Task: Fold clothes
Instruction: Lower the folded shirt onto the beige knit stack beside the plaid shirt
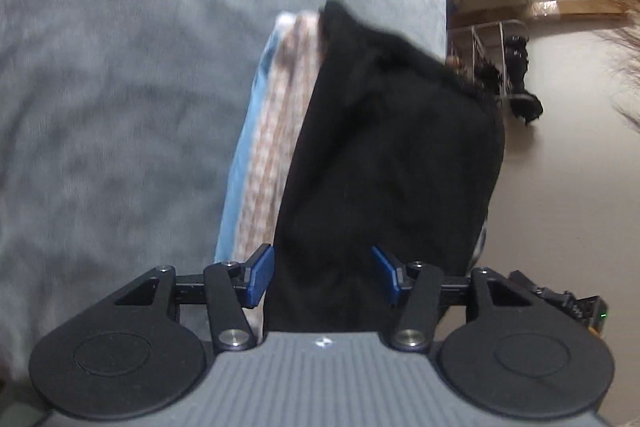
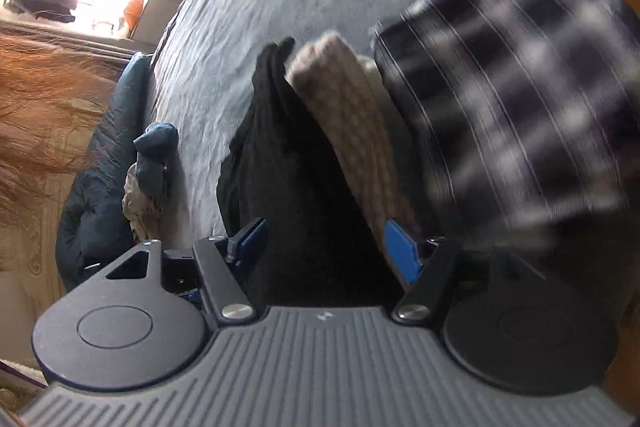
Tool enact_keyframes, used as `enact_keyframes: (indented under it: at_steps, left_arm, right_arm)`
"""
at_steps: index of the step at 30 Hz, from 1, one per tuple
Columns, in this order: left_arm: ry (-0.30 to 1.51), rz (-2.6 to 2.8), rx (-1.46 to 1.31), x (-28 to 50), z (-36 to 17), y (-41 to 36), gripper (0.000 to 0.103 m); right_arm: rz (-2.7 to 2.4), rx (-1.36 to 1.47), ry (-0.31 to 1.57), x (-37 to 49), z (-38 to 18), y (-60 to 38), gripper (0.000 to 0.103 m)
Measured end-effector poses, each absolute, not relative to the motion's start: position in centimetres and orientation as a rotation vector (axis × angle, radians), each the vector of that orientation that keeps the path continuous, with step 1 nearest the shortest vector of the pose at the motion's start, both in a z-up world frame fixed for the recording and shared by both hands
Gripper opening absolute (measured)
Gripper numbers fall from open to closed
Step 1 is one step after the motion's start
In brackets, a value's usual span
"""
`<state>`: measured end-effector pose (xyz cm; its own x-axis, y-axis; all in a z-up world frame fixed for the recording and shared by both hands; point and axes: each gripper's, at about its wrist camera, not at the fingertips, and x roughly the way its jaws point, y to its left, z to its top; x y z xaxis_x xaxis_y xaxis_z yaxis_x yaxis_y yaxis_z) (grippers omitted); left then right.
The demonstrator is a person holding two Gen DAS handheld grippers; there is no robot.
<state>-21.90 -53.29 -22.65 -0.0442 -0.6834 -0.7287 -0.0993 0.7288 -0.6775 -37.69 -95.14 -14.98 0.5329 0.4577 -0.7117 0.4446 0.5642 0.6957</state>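
Left gripper [image 1: 323, 277] low in the middle of the left view, blue pads apart, not pinching. Black folded garment [image 1: 384, 163] lying between the pads and reaching up past the middle, on a checked cloth [image 1: 276, 131] and a blue one [image 1: 240, 163], all on the grey blanket [image 1: 120, 87]. Right gripper [image 2: 326, 247] low in the right view, pads apart too, black garment [image 2: 304, 187] between them. Blurry plaid garment [image 2: 512, 87] at the upper right.

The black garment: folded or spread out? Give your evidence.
Folded: the black garment lies as a compact rectangle atop the folded stack on the bed.
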Motion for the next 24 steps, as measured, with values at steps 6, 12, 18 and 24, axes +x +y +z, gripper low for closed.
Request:
enact_keyframes:
  at_steps: [6, 12, 18, 24]
  left_arm:
    - [1.661, -0.519, -0.783, -24.1, -25.1, -52.4, 0.055]
    - [1.683, -0.493, -0.862, -24.8, -26.1, -52.4, 0.054]
    - [1.667, -0.553, -0.773, -25.0, -25.0, -53.5, 0.046]
    - [1.629, -0.557, -0.677, -25.4, -24.1, -54.2, 0.011]
  right_arm:
    - [-0.07, 1.241, 1.048, -42.8, -18.7, -93.5, 0.065]
    - [-0.106, 1.396, 0.98, -44.6, -21.2, -92.6, 0.065]
    - [-0.059, 1.345, 0.941, -43.9, -21.1, -92.1, 0.065]
    - [0.006, 1.123, 0.991, -42.2, -19.3, -90.9, 0.046]
